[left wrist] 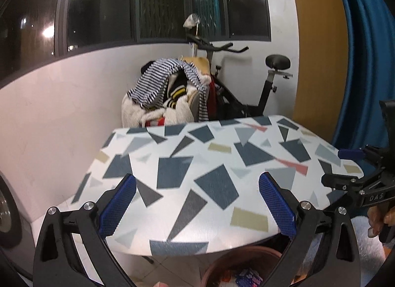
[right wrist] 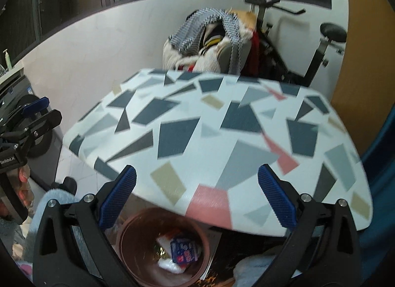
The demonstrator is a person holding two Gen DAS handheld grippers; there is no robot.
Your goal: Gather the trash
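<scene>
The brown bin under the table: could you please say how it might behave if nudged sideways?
The brown bin looks round with a wide mouth, so it would probably slide rather than tip. It holds only a few wrappers, so it is likely light and might skid easily on the tiled floor.

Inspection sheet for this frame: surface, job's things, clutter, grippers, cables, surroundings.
Surface: patterned table, nothing seen on it.
Job's things: brown bin under the table's near edge, holding a blue wrapper and white trash.
Clutter: clothes pile behind the table.
Grippers: left gripper and right gripper both open, empty.
Cables: nothing seen.
Surroundings: exercise bike, dark windows, blue curtain.
</scene>
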